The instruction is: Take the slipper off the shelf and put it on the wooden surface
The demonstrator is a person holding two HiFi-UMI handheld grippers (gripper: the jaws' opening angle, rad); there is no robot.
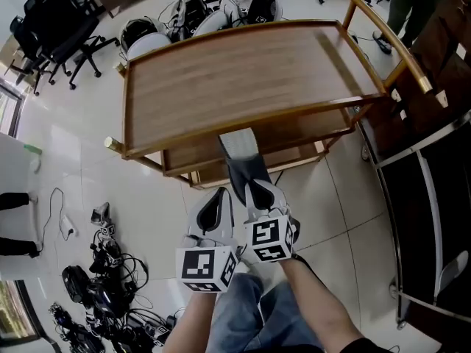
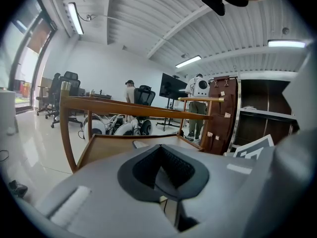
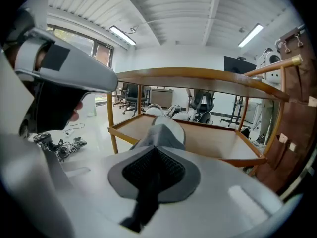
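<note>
Right gripper [image 1: 254,191] up close, fingers pinched nearly shut on the heel of the grey slipper [image 3: 166,133]. Its toe pokes out over the cart's shelf [image 1: 302,134], tucked under the top; whether it rests there, I can't tell. Left gripper [image 1: 218,195] rides alongside, fingers close together with nothing between them. So the grab looks done, while the lift out and the set-down up top are left. That wooden surface [image 1: 243,79] is bare. Around it are pale floor tiles, office chairs [image 1: 51,20] and tangled cables [image 1: 103,285].
</note>
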